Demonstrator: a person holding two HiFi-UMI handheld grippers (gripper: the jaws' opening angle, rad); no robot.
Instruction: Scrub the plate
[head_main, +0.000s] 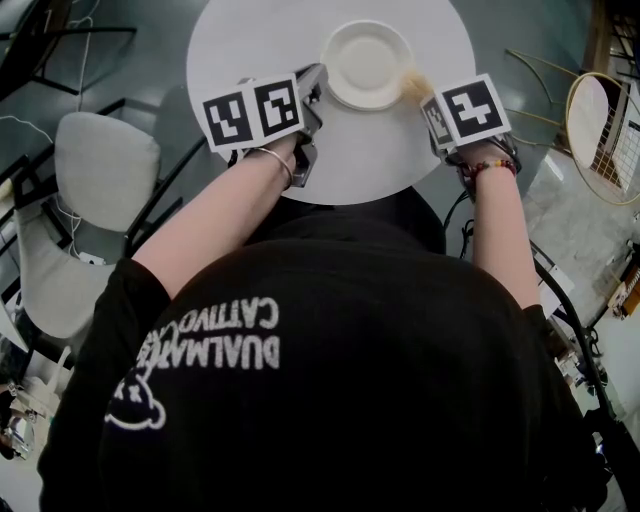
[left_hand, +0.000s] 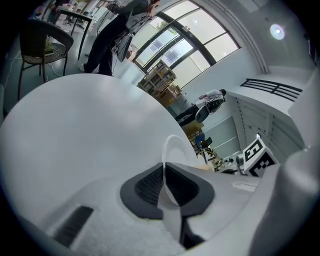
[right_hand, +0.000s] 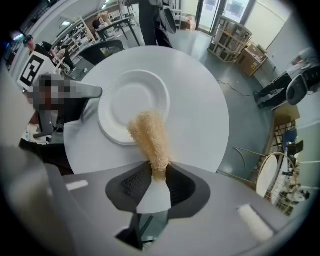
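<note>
Fingers of left gripper (left_hand: 165, 172) closed on plate (head_main: 366, 64) rim, right gripper (right_hand: 157, 175) closed on brush (right_hand: 150, 140) | plate upper centre of head view, on counter (head_main: 250, 40) | risk: plate could be tipped if brush is pressed off-centre

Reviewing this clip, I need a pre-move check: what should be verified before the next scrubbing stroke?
1. The plate rests on the table: ok.
2. The left gripper is shut on the plate's rim: ok.
3. The right gripper is shut on the scrubber: ok.
4. The scrubber's tip is over the plate: ok, at its rim.
5. The scrubber's tip touches the plate: cannot tell.
</note>
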